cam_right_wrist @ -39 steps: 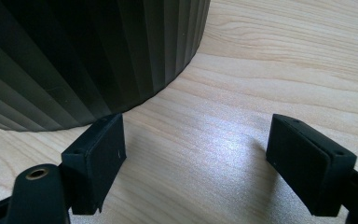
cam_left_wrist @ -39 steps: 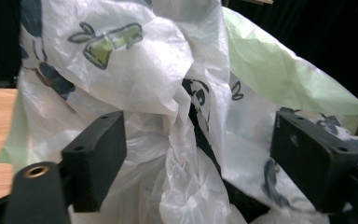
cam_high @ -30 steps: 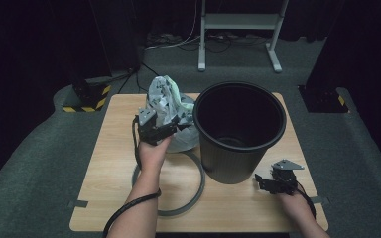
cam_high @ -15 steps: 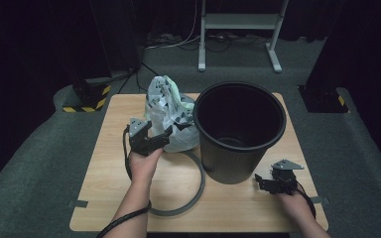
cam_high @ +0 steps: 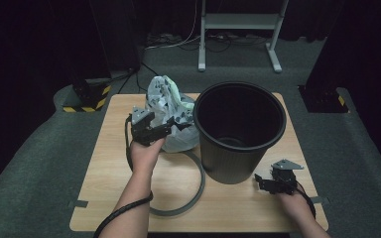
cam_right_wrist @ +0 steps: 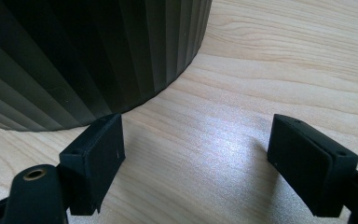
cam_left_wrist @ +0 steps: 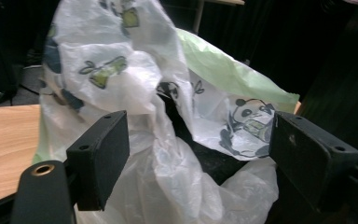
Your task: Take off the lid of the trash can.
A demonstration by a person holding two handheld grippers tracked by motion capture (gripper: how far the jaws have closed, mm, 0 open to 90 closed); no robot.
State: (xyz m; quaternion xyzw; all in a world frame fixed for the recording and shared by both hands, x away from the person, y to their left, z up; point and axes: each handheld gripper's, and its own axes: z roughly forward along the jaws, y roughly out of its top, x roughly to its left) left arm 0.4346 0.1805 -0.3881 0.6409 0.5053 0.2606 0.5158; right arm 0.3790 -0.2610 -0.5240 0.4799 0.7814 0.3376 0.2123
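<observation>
your left tongs have just been closing on the plastic bag beside the black bin, not yet pinching, so finish the grip; your right tongs rest apart on the surface

On the wooden table, the ribbed bin stands upright toward the far right. The crumpled plastic bag lies just left of the bin, touching its wall, near the far edge. A loose ring lies flat in front of the bag, its right side running up against the bin's base. The left gripper sits at the bag's near side, the bag's folds lying between its jaws in the left gripper view. The right gripper rests low at the table's near right corner, just before the bin's base, with bare tabletop between its jaws. A stand rises from the floor behind the table.
</observation>
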